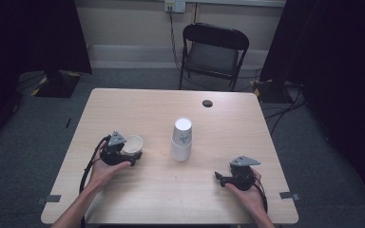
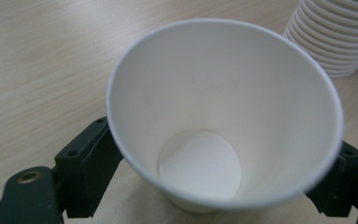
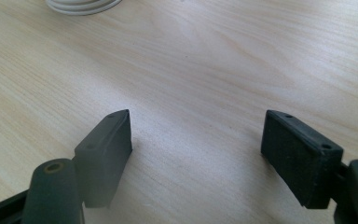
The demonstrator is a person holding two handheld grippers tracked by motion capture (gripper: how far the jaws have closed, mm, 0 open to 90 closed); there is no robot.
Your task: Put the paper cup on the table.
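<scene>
One paper cup (image 2: pixel 223 116) sits clasped in the left gripper (image 1: pixel 123 151); squeeze gently (thin walls buckle). Right gripper (image 3: pixel 198 156) jaws gape, empty.

The right gripper (image 3: pixel 196 154) has its two black jaws spread wide apart, with nothing between them but bare wood. Each jaw ends in a blocky, flat-faced pad (image 3: pixel 105 154) with small holes along its top edge. Both sit low over the pale, wood-grain worktop (image 3: pixel 223 60), and the left one throws a soft shadow onto it. At the top left edge, well apart from the jaws, the ribbed white rims of a stack of cups (image 3: pixel 81 5) rest on the worktop.
</scene>
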